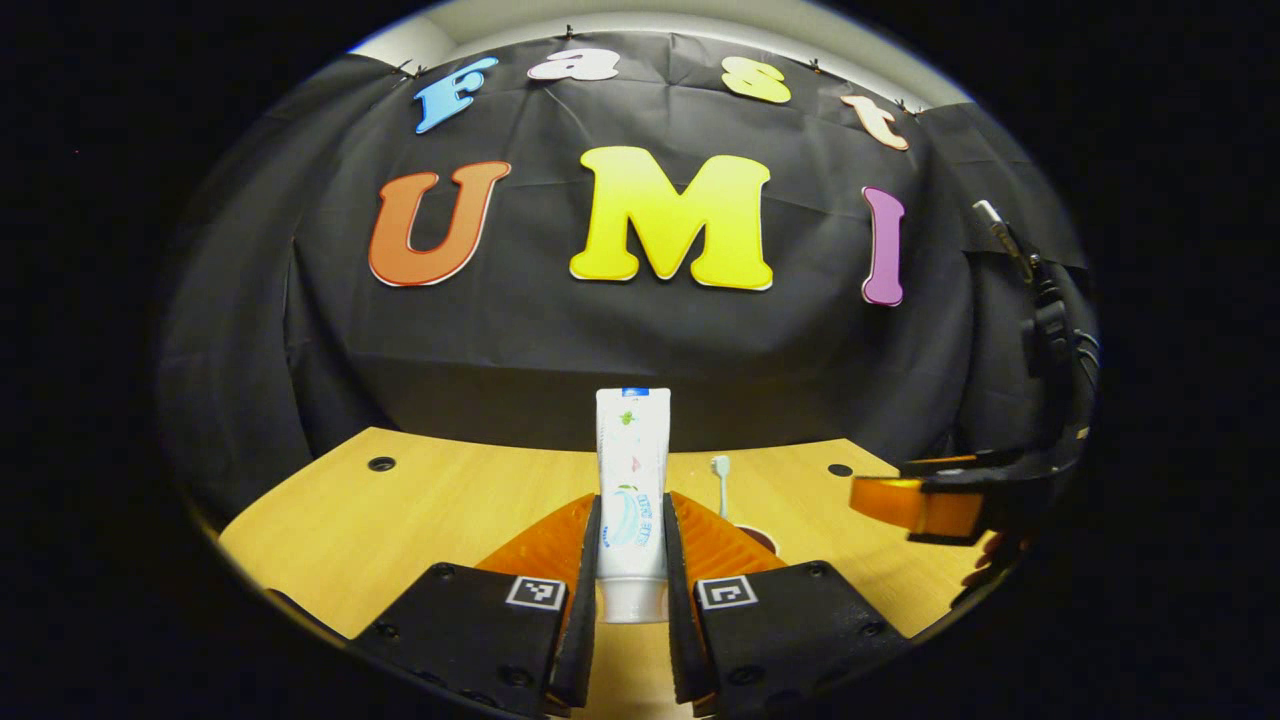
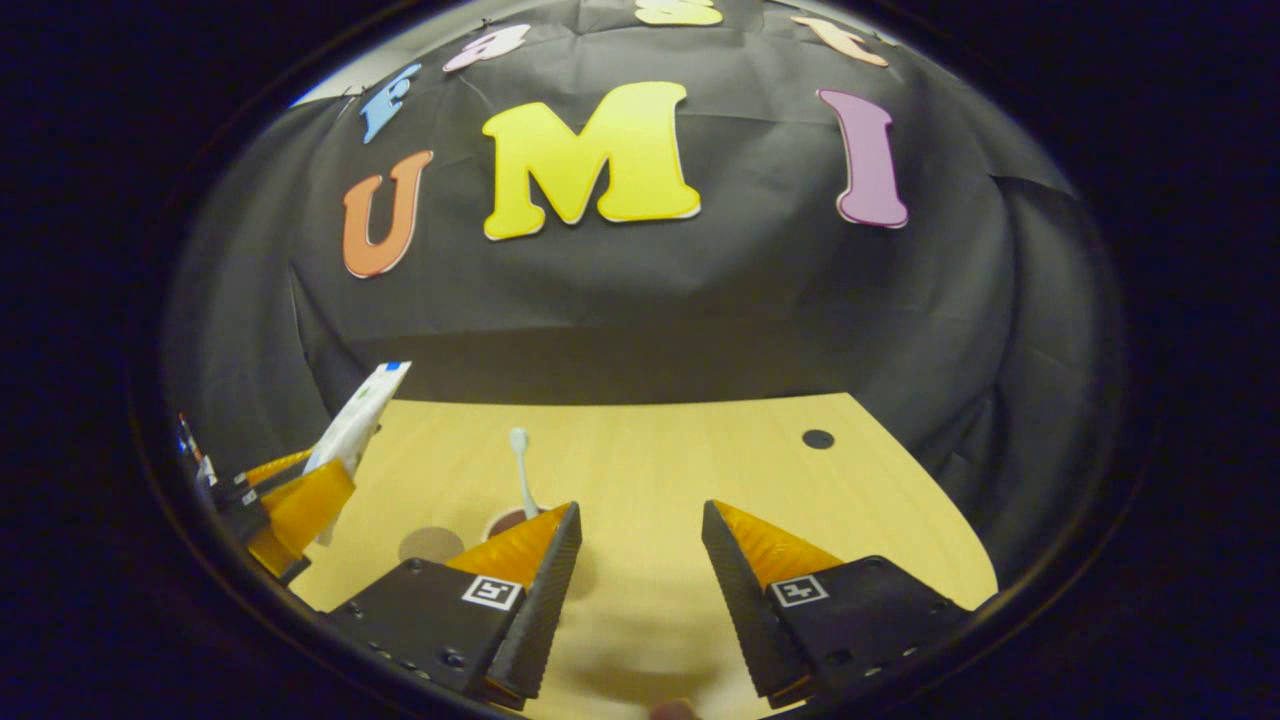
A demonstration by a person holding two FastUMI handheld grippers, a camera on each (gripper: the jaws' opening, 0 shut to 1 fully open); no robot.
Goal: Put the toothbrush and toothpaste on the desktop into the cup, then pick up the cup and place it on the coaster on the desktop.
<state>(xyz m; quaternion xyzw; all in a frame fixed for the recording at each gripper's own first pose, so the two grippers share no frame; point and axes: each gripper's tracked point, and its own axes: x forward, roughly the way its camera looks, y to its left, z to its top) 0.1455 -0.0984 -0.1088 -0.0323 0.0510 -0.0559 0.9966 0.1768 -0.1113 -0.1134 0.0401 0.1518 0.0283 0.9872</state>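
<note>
While left gripper (image 1: 632,560) clamps one toothpaste (image 1: 633,480) (upright), toothbrush (image 2: 520,470) seemingly in cup (image 2: 505,522).

Clamped between the left gripper's (image 1: 632,560) ribbed, matt fingers, the toothpaste (image 1: 632,480) is a smooth plastic tube with a soft sheen and a printed skin. Beneath both grippers the tabletop (image 2: 700,470) looks like pale wood laminate, smooth, with fine straight grain and a low gloss. Just beyond the right gripper's (image 2: 640,560) left finger, the toothbrush (image 2: 520,465) reads as smooth pale plastic. The wall (image 2: 750,290) behind is matt, creased cloth.
</note>
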